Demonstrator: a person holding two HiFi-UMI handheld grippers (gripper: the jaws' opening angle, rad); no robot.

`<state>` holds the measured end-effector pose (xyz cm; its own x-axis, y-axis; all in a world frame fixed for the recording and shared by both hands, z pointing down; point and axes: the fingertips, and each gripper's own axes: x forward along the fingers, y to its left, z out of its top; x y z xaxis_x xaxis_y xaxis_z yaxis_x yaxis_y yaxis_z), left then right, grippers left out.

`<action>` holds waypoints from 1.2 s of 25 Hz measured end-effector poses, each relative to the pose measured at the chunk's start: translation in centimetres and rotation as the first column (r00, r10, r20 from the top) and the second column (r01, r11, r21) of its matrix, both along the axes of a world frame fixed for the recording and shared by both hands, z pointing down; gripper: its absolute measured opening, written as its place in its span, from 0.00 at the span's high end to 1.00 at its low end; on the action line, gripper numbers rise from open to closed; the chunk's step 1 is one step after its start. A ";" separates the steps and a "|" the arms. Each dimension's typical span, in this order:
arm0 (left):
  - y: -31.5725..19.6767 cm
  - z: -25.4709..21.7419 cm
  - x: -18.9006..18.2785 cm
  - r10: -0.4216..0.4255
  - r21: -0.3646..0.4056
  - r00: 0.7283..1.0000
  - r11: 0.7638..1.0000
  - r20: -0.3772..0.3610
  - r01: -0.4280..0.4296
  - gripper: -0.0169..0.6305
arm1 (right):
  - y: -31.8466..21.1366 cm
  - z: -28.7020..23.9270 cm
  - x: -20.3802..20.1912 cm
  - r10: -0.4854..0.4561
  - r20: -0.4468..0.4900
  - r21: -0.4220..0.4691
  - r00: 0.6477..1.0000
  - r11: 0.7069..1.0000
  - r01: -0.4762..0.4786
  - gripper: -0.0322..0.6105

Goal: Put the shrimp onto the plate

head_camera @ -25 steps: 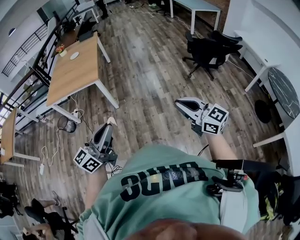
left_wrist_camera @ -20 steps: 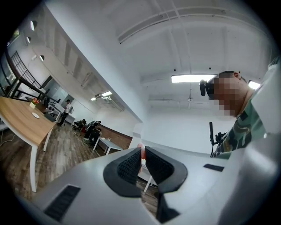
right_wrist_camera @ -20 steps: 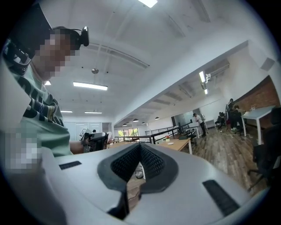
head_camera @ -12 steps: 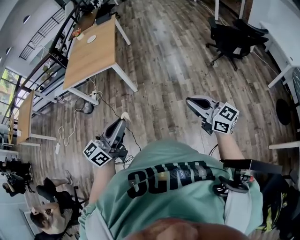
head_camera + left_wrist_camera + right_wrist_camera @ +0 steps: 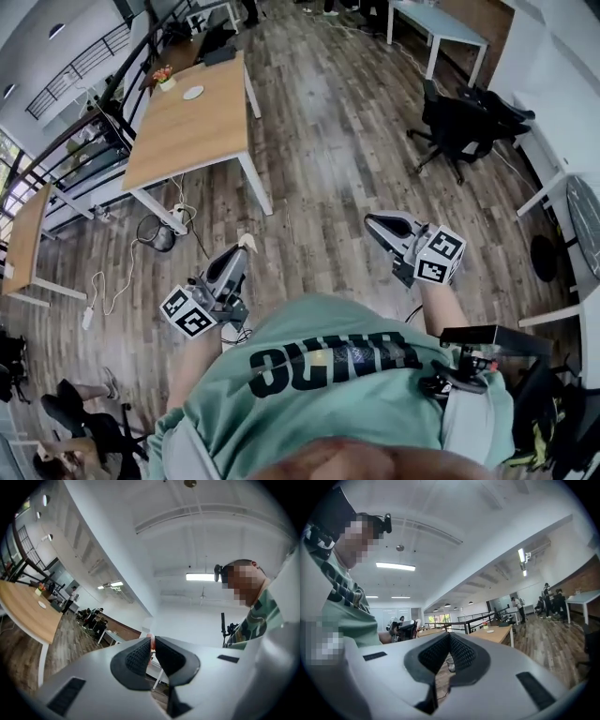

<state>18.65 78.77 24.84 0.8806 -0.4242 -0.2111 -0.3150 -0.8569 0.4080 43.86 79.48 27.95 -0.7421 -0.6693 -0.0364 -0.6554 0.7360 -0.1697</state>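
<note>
Two grippers point out over the plank floor (image 5: 319, 169), one in each of the person's hands. The left gripper (image 5: 153, 640) has its jaws almost together, pinching a small pale, pinkish shrimp (image 5: 247, 240) right at their tips. In the left gripper view only a sliver of it shows in the narrow gap between the ribbed pads; in the head view it pokes out just past the tips. The right gripper (image 5: 449, 635) has its jaws closed, pad against pad at the tips, with nothing between them. Well ahead of the left jaws and off to their left stands a wooden table (image 5: 178, 141) with white legs. A small white plate (image 5: 193, 92) lies near the table's far end, well apart from the shrimp. In the right gripper view that table sits straight beyond the closed jaws, the plate just right of their tips. A black office chair (image 5: 459, 122) stands ahead of the right jaws, to their right
</note>
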 end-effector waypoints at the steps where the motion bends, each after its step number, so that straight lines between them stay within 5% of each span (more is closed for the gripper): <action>1: -0.9 -0.6 -1.7 -0.001 0.017 1.000 1.000 0.004 0.001 0.93 | -0.7 -0.9 -1.7 -0.006 -0.012 0.010 1.000 1.000 0.006 0.94; 14: -8.0 -1.2 -20.4 -0.062 0.030 0.997 0.997 -0.054 0.064 0.93 | -9.2 -5.8 -19.4 -0.044 -0.118 0.025 0.992 0.999 0.047 0.94; 30: -10.3 2.4 -30.0 -0.260 -0.035 0.963 0.965 -0.072 0.259 0.93 | -17.2 -4.4 -31.4 -0.289 -0.169 -0.020 0.942 0.957 0.290 0.94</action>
<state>-11.31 68.51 27.24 0.7215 -0.6421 -0.2590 -0.4928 -0.7390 0.4593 12.41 62.31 23.53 -0.8996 -0.4244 0.1026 -0.4322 0.8989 -0.0715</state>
